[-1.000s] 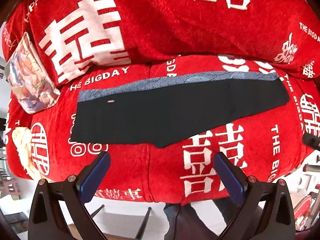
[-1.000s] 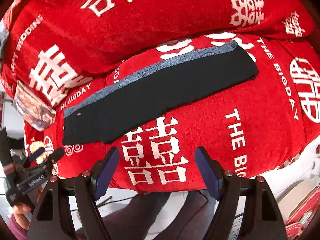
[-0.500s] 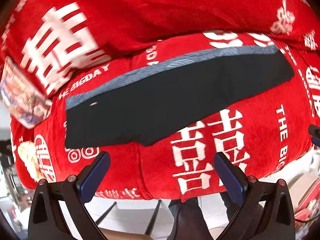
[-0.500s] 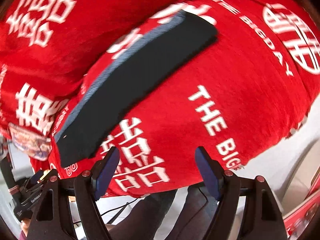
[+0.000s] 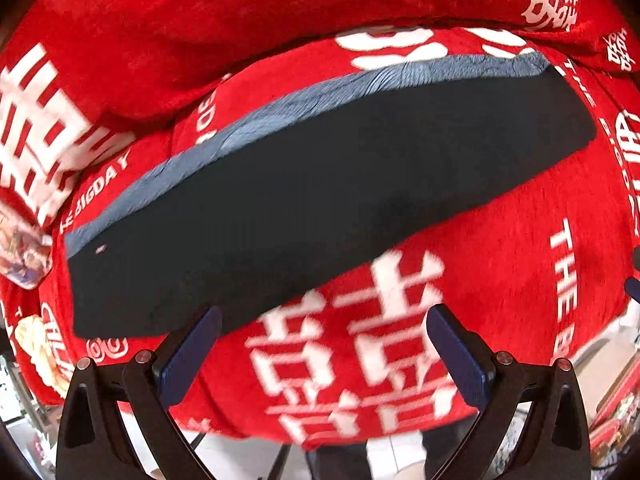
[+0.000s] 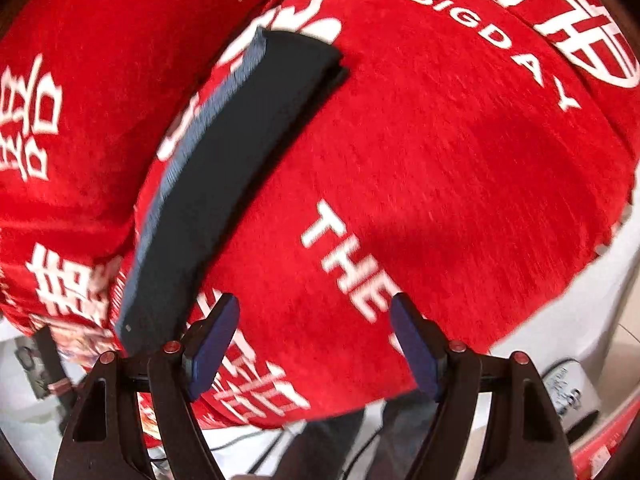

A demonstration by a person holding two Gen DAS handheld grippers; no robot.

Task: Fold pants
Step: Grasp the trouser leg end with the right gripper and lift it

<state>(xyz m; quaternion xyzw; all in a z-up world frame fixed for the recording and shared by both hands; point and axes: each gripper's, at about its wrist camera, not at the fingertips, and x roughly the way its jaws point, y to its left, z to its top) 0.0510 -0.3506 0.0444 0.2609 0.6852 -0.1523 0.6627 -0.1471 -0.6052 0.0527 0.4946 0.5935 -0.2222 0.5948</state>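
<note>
Black pants [image 5: 320, 200] lie flat on a red blanket, folded lengthwise, with a grey-blue strip along the far edge. In the right wrist view the pants [image 6: 224, 184] run from lower left to upper middle. My left gripper [image 5: 324, 354] is open and empty, just in front of the pants' near edge, its left finger [image 5: 188, 356] over the hem of the wide end. My right gripper [image 6: 316, 344] is open and empty, to the right of the pants, above bare blanket.
The red blanket [image 5: 500, 280] with white lettering covers a sofa seat and backrest [image 5: 200, 40]. A printed cushion [image 5: 20, 252] lies at the far left. The seat's front edge drops to a light floor [image 6: 560, 320] below both grippers.
Both grippers have moved closer to the sofa. The left one has closed in on the pants' near edge. The right one has swung right, so the pants now sit left in its view.
</note>
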